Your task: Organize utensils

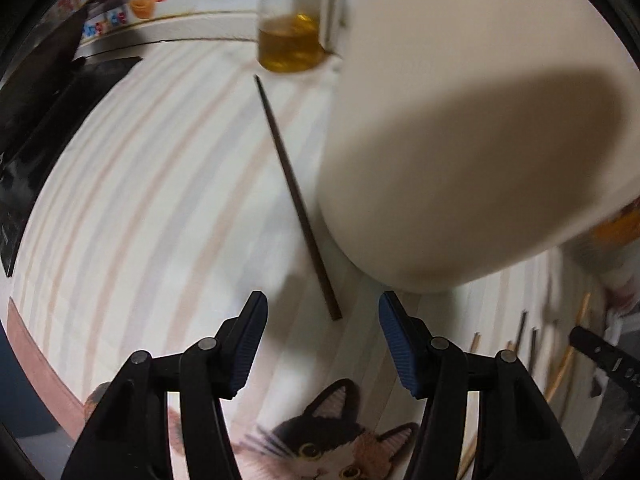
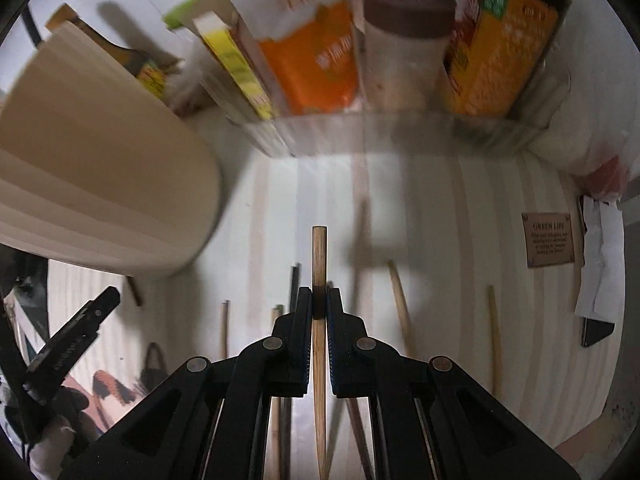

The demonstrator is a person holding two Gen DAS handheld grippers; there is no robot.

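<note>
A dark chopstick lies on the striped cloth beside the tall cream utensil holder. My left gripper is open, pointing steeply down. The chopstick's near end shows between the fingertips, and neither pad touches it. My right gripper is shut on a pale bamboo chopstick, which sticks out forward past the pads. Under it, several more chopsticks lie spread on the cloth. The cream holder stands to the left of this gripper.
A glass bottle of yellow oil stands behind the dark chopstick. A clear bin of food packets and a jar lines the back. A brown label and crumpled paper lie at right. The cloth has a cat picture.
</note>
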